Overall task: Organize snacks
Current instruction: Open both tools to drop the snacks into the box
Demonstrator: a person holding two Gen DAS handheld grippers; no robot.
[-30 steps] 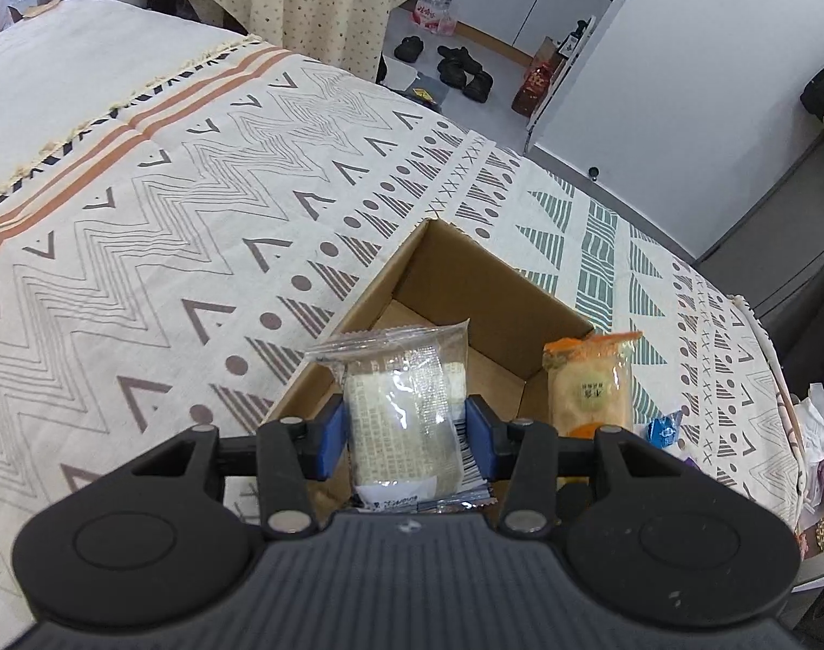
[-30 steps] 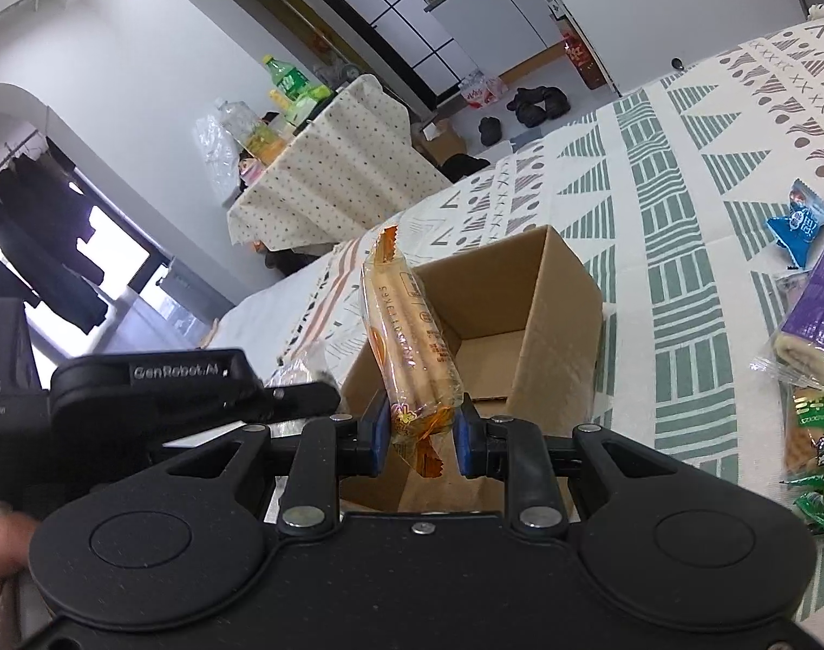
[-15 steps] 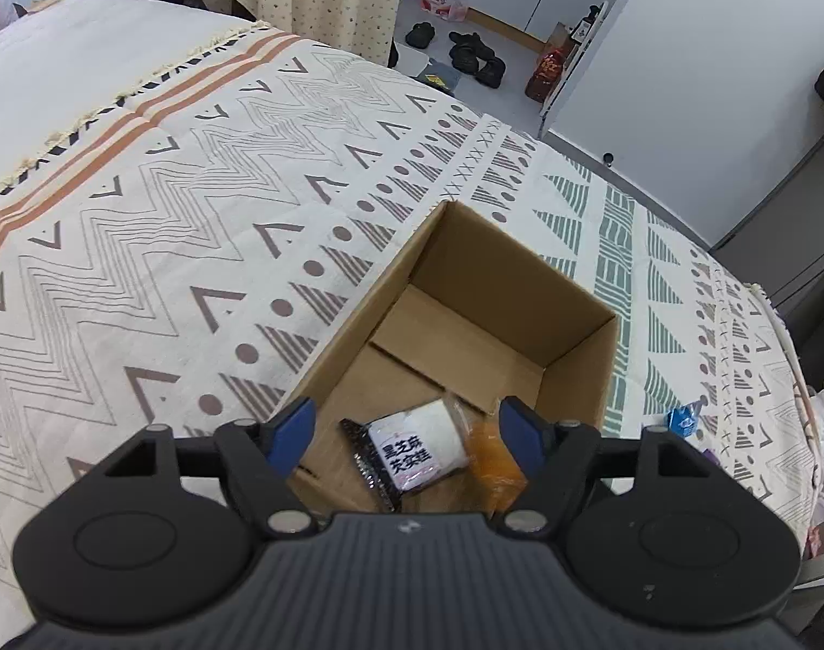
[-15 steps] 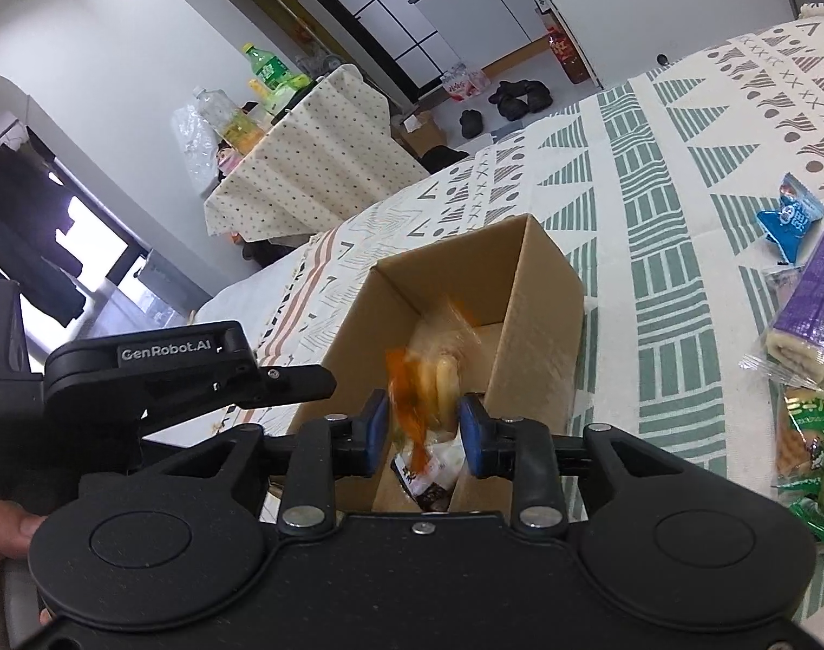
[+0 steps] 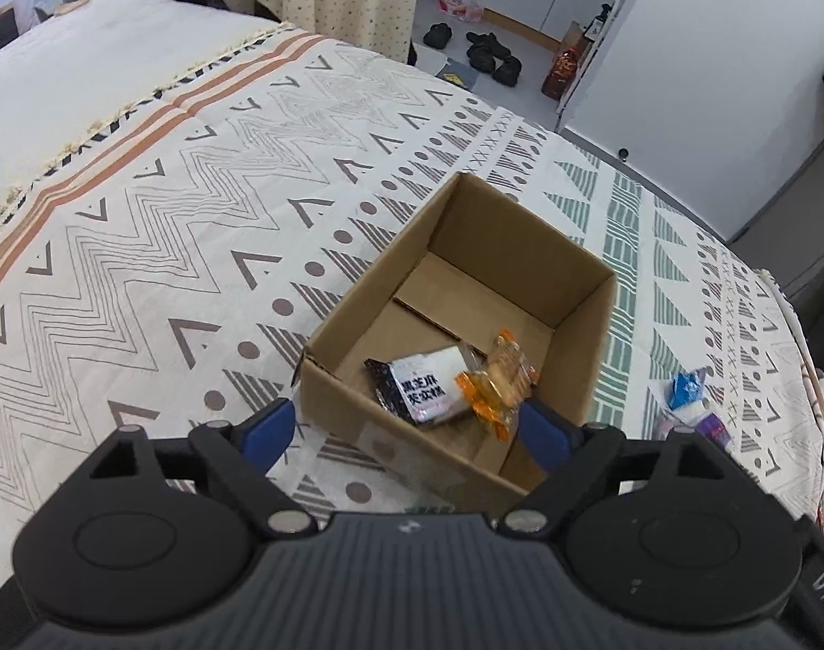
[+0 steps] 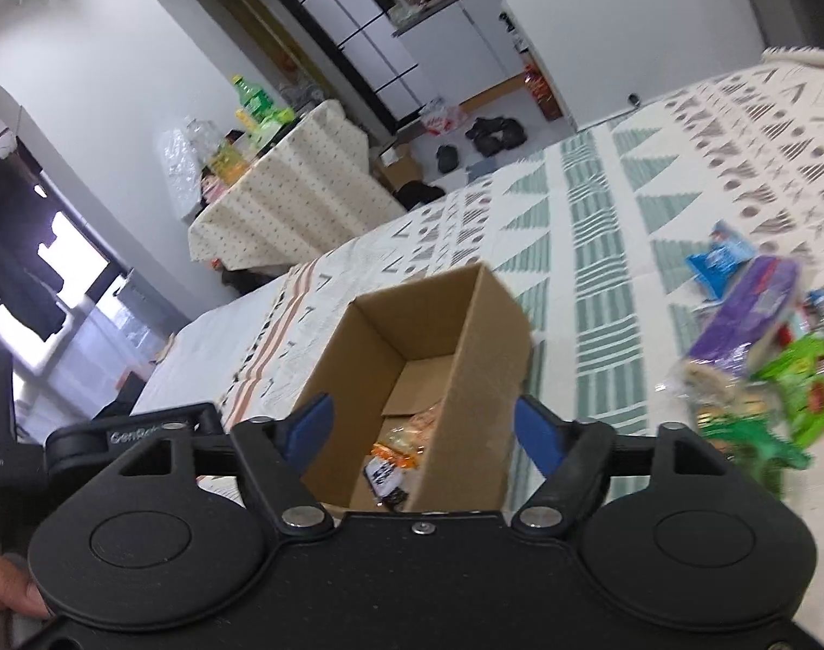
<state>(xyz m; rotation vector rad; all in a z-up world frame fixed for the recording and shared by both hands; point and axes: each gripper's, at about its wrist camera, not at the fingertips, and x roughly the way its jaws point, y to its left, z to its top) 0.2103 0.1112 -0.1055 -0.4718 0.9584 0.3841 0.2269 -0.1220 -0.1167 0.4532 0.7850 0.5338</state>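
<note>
An open cardboard box (image 5: 585,319) stands on the patterned bedspread (image 5: 195,216); it also shows in the right wrist view (image 6: 482,336). Inside lie a white-and-black snack packet (image 5: 423,390) and an orange-wrapped biscuit packet (image 5: 498,379); the right wrist view shows the orange packet (image 6: 401,447) too. My left gripper (image 5: 406,430) is open and empty, just above the box's near wall. My right gripper (image 6: 425,430) is open and empty, above the box's near end.
A pile of loose snacks lies on the bedspread right of the box: a blue packet (image 6: 715,260), a purple packet (image 6: 747,309) and green packets (image 6: 791,379). The blue packet also shows in the left wrist view (image 5: 688,387). The bed's edge and floor lie beyond.
Both grippers let go of their packets, which dropped into the box. Both jaws opened wide and both grippers pulled back and up from the box.
</note>
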